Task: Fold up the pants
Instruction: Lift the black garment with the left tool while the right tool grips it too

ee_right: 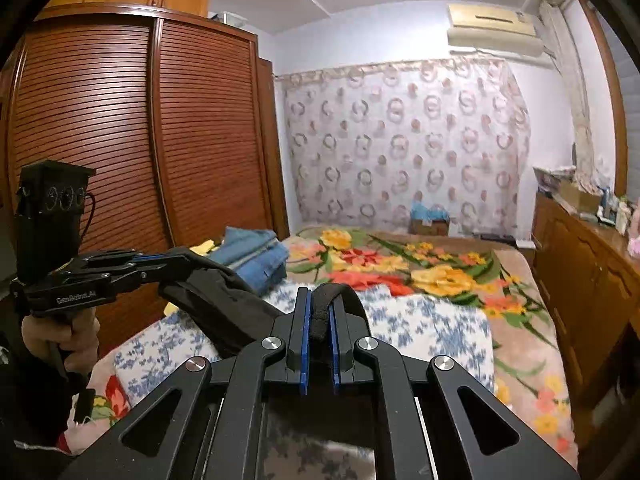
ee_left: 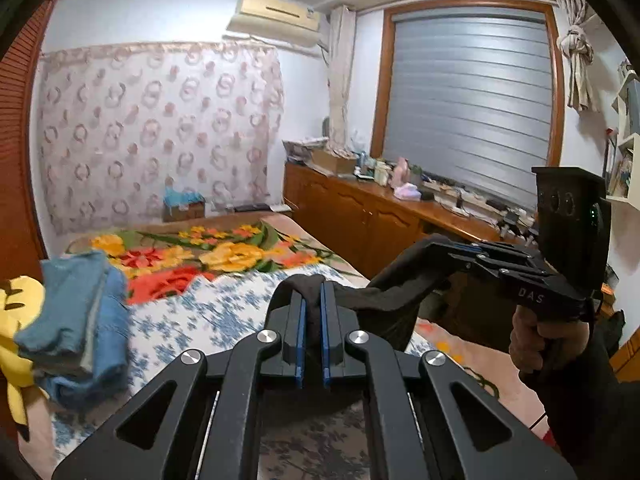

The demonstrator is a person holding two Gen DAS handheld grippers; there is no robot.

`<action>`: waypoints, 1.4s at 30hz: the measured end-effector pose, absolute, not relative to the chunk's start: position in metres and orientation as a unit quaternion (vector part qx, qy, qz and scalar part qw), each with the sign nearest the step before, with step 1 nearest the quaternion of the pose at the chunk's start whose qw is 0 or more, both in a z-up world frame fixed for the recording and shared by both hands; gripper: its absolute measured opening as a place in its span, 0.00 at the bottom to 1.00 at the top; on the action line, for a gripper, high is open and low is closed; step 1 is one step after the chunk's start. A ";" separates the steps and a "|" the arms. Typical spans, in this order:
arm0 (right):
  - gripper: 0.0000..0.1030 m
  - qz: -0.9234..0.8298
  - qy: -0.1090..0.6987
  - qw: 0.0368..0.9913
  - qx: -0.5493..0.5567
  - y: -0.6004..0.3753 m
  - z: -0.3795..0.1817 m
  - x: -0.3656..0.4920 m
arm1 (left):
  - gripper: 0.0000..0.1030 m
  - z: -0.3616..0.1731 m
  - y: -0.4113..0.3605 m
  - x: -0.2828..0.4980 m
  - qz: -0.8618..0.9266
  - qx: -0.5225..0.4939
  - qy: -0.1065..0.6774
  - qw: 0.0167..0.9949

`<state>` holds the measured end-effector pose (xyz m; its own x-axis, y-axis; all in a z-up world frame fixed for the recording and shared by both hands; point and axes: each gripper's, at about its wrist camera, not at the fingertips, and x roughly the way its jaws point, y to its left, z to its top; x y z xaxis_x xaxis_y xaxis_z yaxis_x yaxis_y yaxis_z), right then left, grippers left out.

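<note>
Black pants (ee_left: 384,300) hang between my two grippers, held up above the bed. My left gripper (ee_left: 313,300) is shut on one end of the pants' top edge. My right gripper (ee_right: 319,304) is shut on the other end of the pants (ee_right: 224,300). Each gripper shows in the other's view: the right gripper (ee_left: 436,242) is at the right of the left wrist view, and the left gripper (ee_right: 180,254) at the left of the right wrist view. The lower part of the pants is hidden below the grippers.
A bed with a blue-and-white floral sheet (ee_left: 208,312) and a bright flower blanket (ee_right: 440,276) lies below. Folded blue clothes (ee_left: 80,320) and a yellow item (ee_left: 16,320) sit at its left. A wooden wardrobe (ee_right: 140,140) stands left, a cluttered wooden cabinet (ee_left: 380,216) right.
</note>
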<state>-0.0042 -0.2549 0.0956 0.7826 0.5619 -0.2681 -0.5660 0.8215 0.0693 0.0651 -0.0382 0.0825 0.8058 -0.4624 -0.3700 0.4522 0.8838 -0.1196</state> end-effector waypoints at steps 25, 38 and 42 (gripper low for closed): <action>0.08 0.295 0.135 0.945 -0.050 -0.172 0.107 0.199 | 0.07 0.093 0.010 0.222 -0.127 0.039 0.210 0.969; 0.08 0.303 0.208 0.929 -0.052 -0.165 0.047 0.191 | 0.07 0.041 0.003 0.185 -0.154 0.021 0.262 0.952; 0.08 0.305 0.215 0.926 -0.050 -0.172 0.047 0.159 | 0.07 0.032 -0.003 0.153 -0.168 0.020 0.272 0.947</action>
